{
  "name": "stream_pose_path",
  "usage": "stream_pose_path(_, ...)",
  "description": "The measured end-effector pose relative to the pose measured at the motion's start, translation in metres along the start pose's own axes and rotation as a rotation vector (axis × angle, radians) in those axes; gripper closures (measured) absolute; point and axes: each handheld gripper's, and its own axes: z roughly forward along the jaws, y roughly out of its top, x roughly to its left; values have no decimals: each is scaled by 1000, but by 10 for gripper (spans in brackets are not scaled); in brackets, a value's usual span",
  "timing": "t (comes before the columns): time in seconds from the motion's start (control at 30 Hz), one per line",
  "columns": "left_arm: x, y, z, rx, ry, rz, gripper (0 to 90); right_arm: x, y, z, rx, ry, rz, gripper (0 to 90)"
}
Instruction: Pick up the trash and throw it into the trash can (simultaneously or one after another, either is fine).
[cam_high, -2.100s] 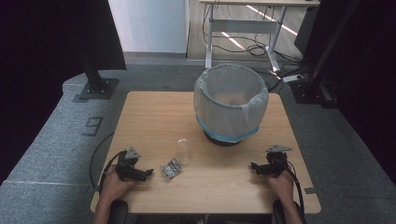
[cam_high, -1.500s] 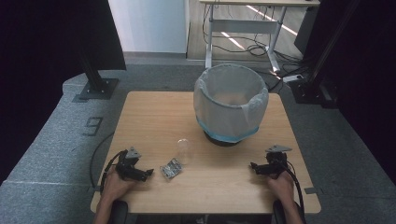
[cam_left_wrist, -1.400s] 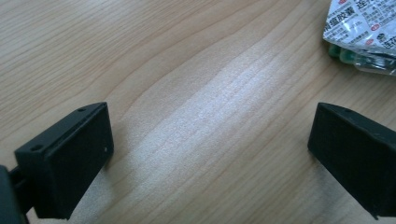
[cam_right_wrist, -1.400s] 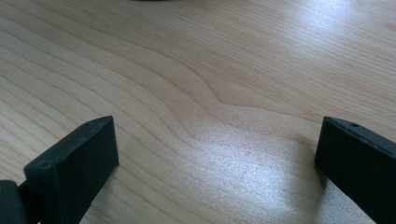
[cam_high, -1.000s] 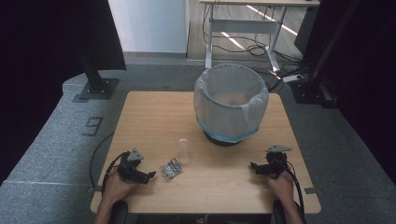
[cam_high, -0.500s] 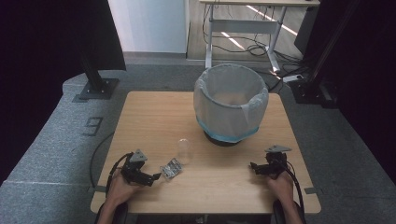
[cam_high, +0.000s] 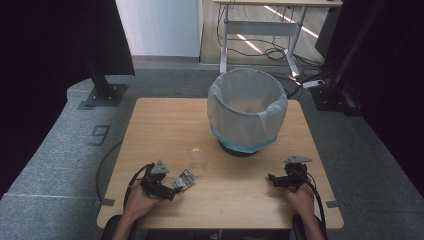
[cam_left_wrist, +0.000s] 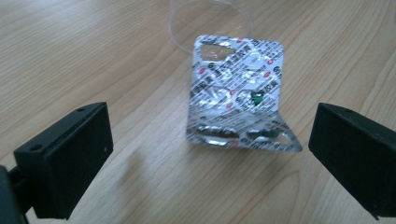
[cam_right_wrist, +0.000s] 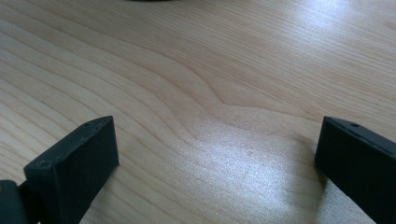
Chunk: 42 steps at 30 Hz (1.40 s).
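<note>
the crumpled silver foil blister pack (cam_left_wrist: 238, 95) lay on the pale wooden table (cam_high: 165, 130), near the front edge on the person's left, just in front of a small clear plastic cup (cam_high: 197, 161). the left gripper (cam_high: 172, 192) sat low beside it with its black jaws spread wide, one on either side of the pack and touching neither edge, holding nothing. to my eye that spread was there to straddle the foil before a pinch, since the pack is bent up along a fold and offers a raised flap to catch.

the right gripper (cam_high: 270, 178) rested well apart on the right side of the table, jaws likewise wide and empty over bare wood. i judged it was parked out of the way while the left hand worked. the round bin lined with a white bag (cam_high: 247, 107) stood at the middle back of the table, mouth open, a likely place for the pack to go.

the high view gave the layout: both hands, the bin behind, the cup just beyond the foil. it made the pack a small glinting scrap. the left gripper view showed red print on the foil, burst pockets, a green speck in one, and the fold lifting the near part off the wood. the right gripper view added wood grain between its jaws.
</note>
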Motion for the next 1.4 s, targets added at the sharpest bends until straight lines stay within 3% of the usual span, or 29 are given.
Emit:
stream_pose_path(0.27, -8, 4, 15, 45, 22, 44, 74, 0, 0, 0, 0, 0, 0, 0)
stream_pose_path(0.6, -10, 2, 18, 57, -11, 61, 336, 0, 0, 0, 0, -1, 0, 0)
stream_pose_path(0.87, -7, 1, 12, 60, -5, 68, 341, 0, 0, 0, -1, 0, -1, 0)
stream_pose_path(1.07, -2, 4, 4, 35, -15, 39, 341, 0, 0, 0, -1, 0, -1, 0)
stream_pose_path(1.4, 3, 17, -9, 40, -11, 45, 341, 0, 0, 0, -1, -1, -2, 0)
